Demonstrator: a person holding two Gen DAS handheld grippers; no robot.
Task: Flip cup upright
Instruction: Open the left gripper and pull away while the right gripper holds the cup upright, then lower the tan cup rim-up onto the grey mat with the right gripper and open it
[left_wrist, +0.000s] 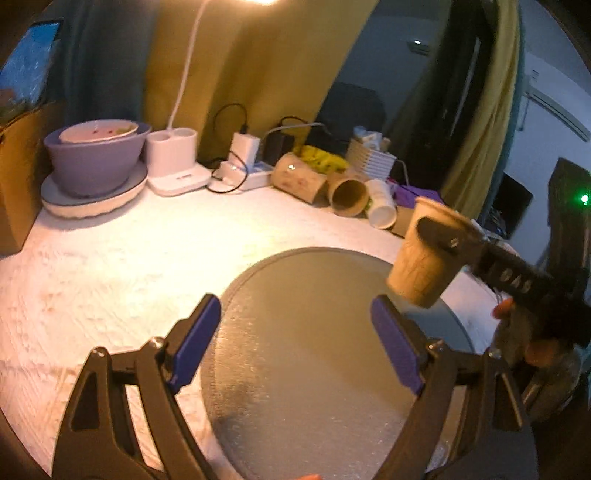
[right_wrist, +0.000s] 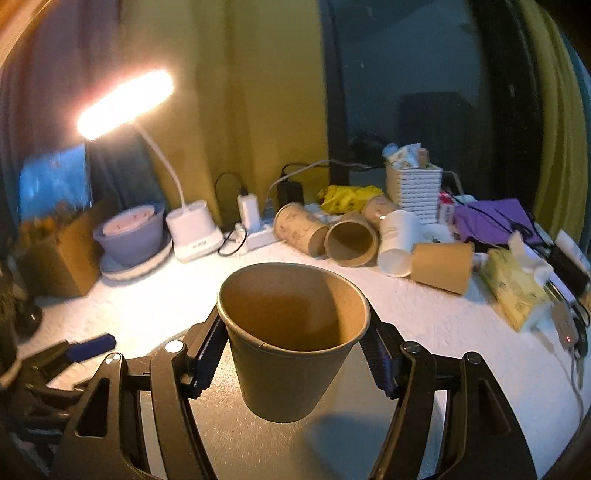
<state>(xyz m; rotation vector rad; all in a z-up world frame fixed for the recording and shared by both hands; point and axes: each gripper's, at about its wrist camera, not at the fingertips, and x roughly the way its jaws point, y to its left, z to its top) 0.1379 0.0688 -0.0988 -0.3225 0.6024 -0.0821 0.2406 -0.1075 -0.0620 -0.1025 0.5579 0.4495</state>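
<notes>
A brown paper cup (right_wrist: 291, 347) is held upright, mouth up, between the two fingers of my right gripper (right_wrist: 291, 354), a little above the round grey mat (right_wrist: 258, 443). In the left wrist view the same cup (left_wrist: 424, 254) hangs over the mat's far right edge (left_wrist: 314, 332), with the right gripper (left_wrist: 436, 240) clamped on it. My left gripper (left_wrist: 295, 336) is open and empty, low over the mat's near side; its blue-padded finger also shows at the left of the right wrist view (right_wrist: 92, 345).
Several paper cups lie on their sides at the back of the white table (right_wrist: 351, 240). A purple bowl on a plate (left_wrist: 96, 158), a lit desk lamp (right_wrist: 192, 225), chargers, a white basket (right_wrist: 413, 188) and a tissue pack (right_wrist: 517, 291) crowd the back and right.
</notes>
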